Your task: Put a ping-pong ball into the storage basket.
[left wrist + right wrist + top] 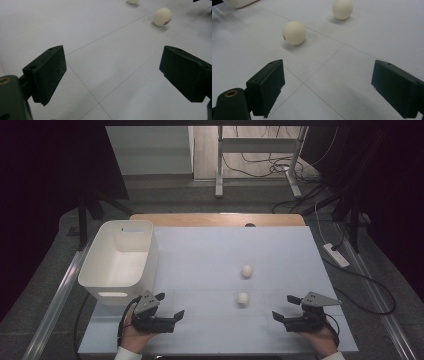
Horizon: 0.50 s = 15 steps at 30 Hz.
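- Both grippers sit at the bottom of the high view: left gripper point(170, 307) at lower left, right gripper point(284, 308) at lower right, each held in a hand entering from the bottom edge.
- Left gripper: jaws spread wide apart, nothing between them. Its own view shows bare desk surface between the two black jaws.
- Right gripper: jaws spread wide apart, nothing between them. Its own view likewise shows bare surface between the jaws.
- Near ball point(243, 298): white, resting on the desk point(210, 255) at centre-right of the high view, between the two grippers and slightly above their level in frame. It appears at upper right of the left gripper view point(162, 16) and upper left-centre of the right gripper view point(294, 32). No jaw touches it.
- Far ball point(246, 270): white, just above the near ball in the high view, apart from it; seen at top centre of the right gripper view point(342, 9).
- White bin point(120, 260): open-topped, at the left of the high view, just above the left gripper.
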Tool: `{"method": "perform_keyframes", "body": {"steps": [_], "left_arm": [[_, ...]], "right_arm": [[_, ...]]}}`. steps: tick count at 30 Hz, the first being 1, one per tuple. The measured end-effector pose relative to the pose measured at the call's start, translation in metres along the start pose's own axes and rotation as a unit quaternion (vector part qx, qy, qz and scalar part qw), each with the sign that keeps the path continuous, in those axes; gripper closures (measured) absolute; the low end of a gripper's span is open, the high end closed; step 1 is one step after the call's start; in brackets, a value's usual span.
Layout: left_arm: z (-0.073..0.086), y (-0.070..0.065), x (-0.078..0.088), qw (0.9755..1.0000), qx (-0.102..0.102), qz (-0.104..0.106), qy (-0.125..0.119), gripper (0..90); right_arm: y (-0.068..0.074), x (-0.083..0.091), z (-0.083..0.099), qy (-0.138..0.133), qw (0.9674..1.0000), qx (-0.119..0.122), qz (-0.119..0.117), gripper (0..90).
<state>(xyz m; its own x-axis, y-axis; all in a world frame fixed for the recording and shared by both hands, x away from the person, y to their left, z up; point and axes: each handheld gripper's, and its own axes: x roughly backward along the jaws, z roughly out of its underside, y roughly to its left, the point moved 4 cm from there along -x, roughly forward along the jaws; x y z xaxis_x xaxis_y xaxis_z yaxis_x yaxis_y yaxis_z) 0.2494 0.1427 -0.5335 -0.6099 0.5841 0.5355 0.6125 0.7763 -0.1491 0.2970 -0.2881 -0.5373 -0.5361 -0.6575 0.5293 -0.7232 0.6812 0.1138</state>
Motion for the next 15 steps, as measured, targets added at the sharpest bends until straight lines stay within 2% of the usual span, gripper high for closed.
{"method": "perform_keyframes", "body": {"steps": [2, 7, 15], "left_arm": [[-0.0007, 0.0001, -0.0001, 1.0, -0.003, 0.0, 0.001, 7.8], [-0.0026, 0.0023, -0.0038, 1.0, 0.006, 0.006, 0.004, 8.1], [-0.0092, -0.004, -0.0066, 0.9999, 0.002, 0.012, 0.004, 8.1]], "right_arm": [[0.0002, -0.0002, 0.0, 0.001, 1.0, 0.001, 0.0, 11.5], [-0.0009, -0.0005, 0.0004, 0.001, 1.0, -0.002, 0.001, 11.5], [0.0002, 0.0003, 0.0001, 0.0, 1.0, -0.004, -0.003, 11.8]]}}
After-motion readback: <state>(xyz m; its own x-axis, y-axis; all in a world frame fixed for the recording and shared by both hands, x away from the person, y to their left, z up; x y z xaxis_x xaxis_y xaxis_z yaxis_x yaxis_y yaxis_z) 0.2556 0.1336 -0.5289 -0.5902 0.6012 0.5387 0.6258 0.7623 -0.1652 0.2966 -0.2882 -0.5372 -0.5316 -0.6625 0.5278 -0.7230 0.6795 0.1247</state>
